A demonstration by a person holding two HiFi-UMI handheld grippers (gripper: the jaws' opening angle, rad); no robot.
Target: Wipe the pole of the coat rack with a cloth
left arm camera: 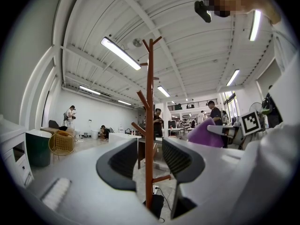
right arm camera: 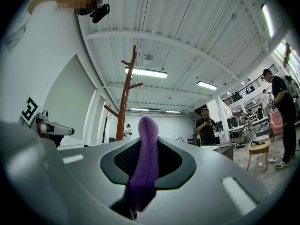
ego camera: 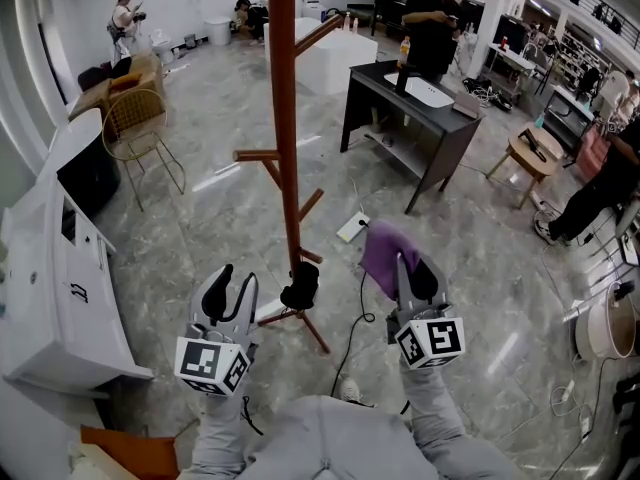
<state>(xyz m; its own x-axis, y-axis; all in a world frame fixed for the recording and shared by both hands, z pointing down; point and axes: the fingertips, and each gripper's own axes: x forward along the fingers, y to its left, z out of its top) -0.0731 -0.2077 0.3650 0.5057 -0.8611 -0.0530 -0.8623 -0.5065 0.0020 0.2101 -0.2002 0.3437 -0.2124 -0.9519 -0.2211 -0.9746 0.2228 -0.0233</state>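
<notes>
A red-brown wooden coat rack pole [ego camera: 284, 118] rises from a tripod foot on the marble floor, with short pegs branching off. In the left gripper view the pole [left arm camera: 149, 125] stands ahead, seen through the gap of my left gripper [left arm camera: 149, 165], which is open and holds nothing. My left gripper [ego camera: 231, 295] sits low, left of the pole's foot. My right gripper [ego camera: 412, 276] is right of the pole and is shut on a purple cloth [ego camera: 382, 254]. The cloth [right arm camera: 145, 163] stands up between its pads, with the pole [right arm camera: 124, 102] off to the left.
A white cabinet [ego camera: 50, 268] runs along the left. A wire chair [ego camera: 140, 128] stands behind it. A dark desk [ego camera: 410, 108] with a person at it is at the back right. A cable and power strip [ego camera: 352, 230] lie on the floor. A wooden stool [ego camera: 530, 153] stands at right.
</notes>
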